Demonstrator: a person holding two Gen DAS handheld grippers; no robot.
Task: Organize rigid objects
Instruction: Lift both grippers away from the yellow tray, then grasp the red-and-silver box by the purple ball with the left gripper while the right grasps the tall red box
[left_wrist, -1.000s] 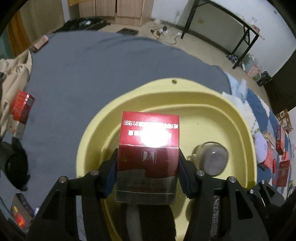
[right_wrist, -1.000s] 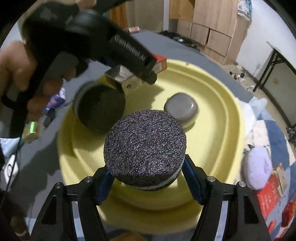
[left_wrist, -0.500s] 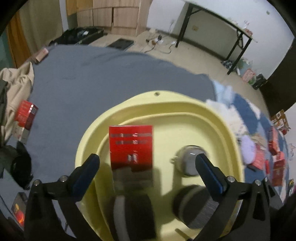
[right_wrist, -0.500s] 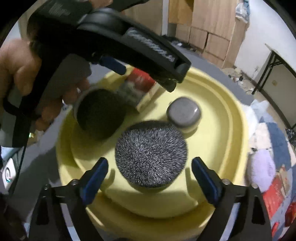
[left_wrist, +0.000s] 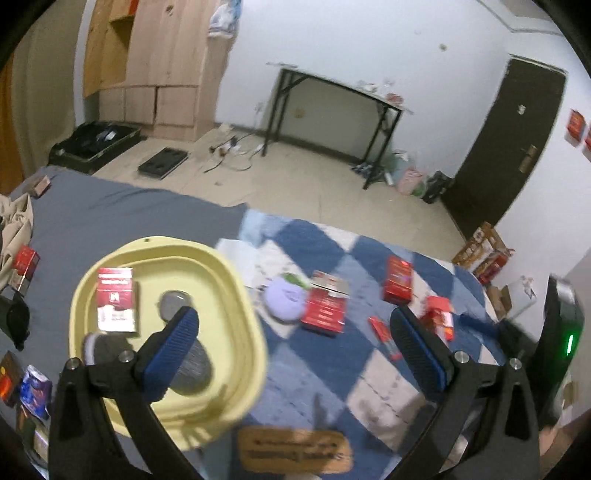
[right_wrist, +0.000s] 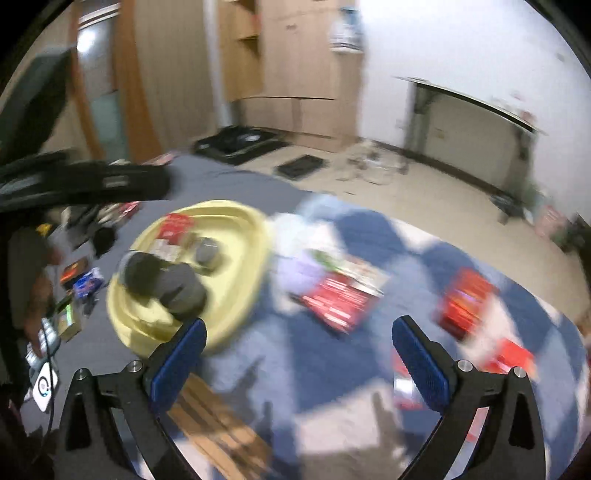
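- Left wrist view: the left gripper (left_wrist: 293, 334) has its jaws spread wide with nothing between them, over the blue-and-white checked blanket (left_wrist: 332, 369).
- Down to the left sits the yellow basin (left_wrist: 236, 288) on the grey sheet (left_wrist: 110, 214). Inside it a red cigarette pack (left_wrist: 115, 299) lies flat near the far left wall, a small round grey jar (left_wrist: 173, 304) is just beside the pack, and two dark round pucks lie at the near side, one (left_wrist: 107, 347) at the left, the other (left_wrist: 192, 369) partly hidden behind the left finger.
- Outside the basin, a lilac soft ball (left_wrist: 284, 301) and several red boxes (left_wrist: 325, 308) lie scattered on the blanket.
- Right wrist view (blurred): the right gripper (right_wrist: 299, 349) has its jaws opening, already wide apart and empty, above the blanket (right_wrist: 314, 369).
- The yellow basin (right_wrist: 255, 236) lies up and to the left, holding the red pack (right_wrist: 175, 225), the grey jar (right_wrist: 207, 251) and the two dark pucks (right_wrist: 162, 280), which touch each other at the near side.
- Red boxes (right_wrist: 340, 299) lie on the blanket to the right of the basin.
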